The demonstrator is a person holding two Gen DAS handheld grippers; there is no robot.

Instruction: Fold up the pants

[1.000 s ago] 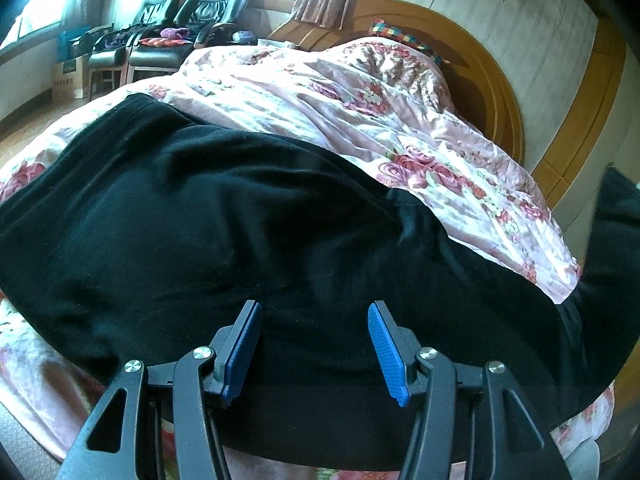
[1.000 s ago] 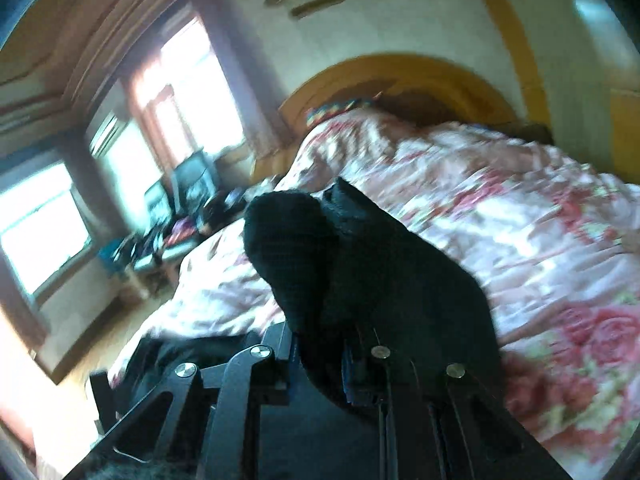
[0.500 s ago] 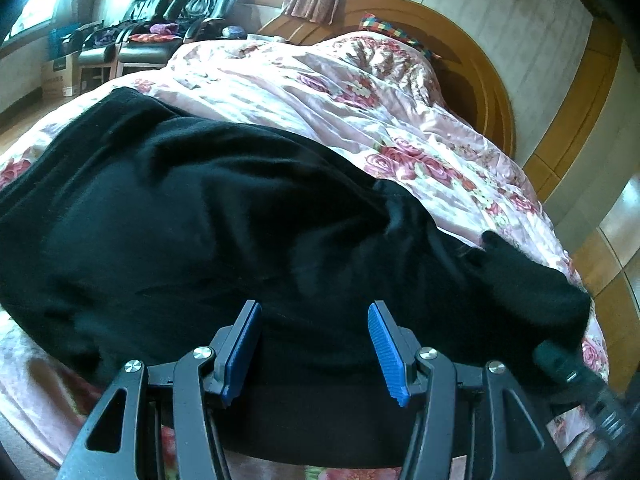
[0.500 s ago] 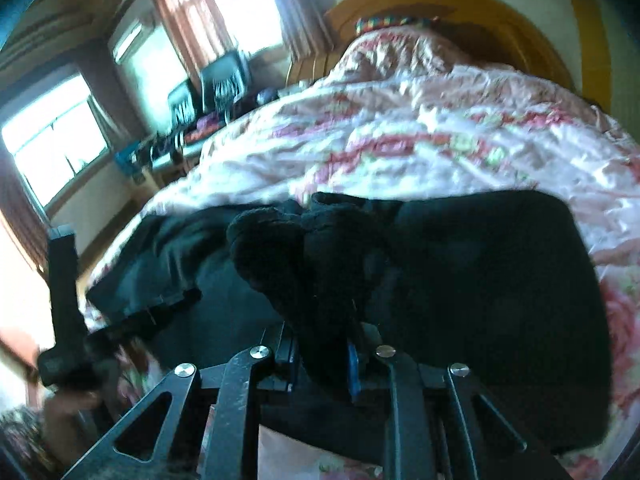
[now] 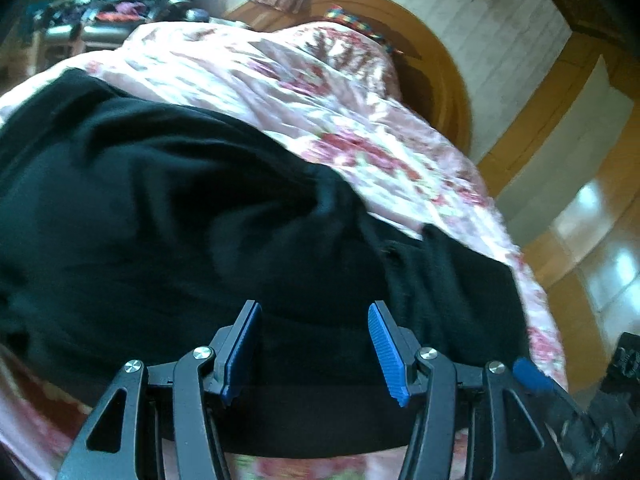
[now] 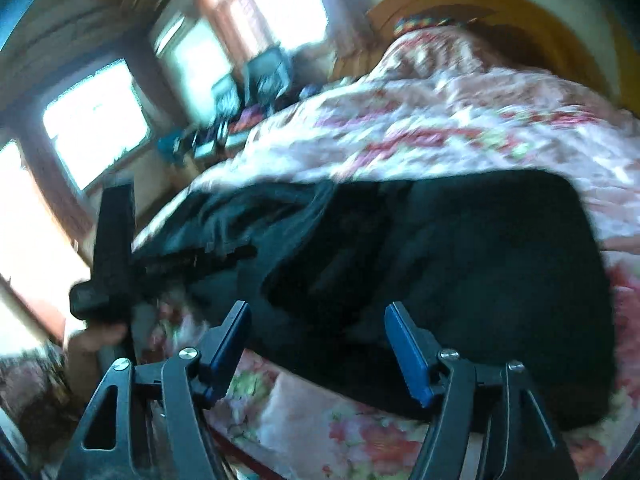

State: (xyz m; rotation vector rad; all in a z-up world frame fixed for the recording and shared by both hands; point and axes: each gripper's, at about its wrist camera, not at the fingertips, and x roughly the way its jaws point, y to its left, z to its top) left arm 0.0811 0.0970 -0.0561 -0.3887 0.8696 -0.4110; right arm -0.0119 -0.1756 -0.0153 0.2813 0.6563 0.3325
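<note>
With one fold laid, my right gripper (image 6: 316, 354) jaws are opening off the black fleece pants (image 6: 460, 264); left gripper (image 5: 316, 350) gapes empty; next, regrip an edge.

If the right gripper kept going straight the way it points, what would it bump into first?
Most likely the black pants spread on the flowery bedspread. The right gripper has its jaws opening with dark cloth lying just ahead of them, not pinched. Blur makes the exact depth uncertain.

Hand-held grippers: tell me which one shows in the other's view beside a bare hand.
The left hand-held gripper, seen at the right wrist view's left edge, above a bare hand.
</note>
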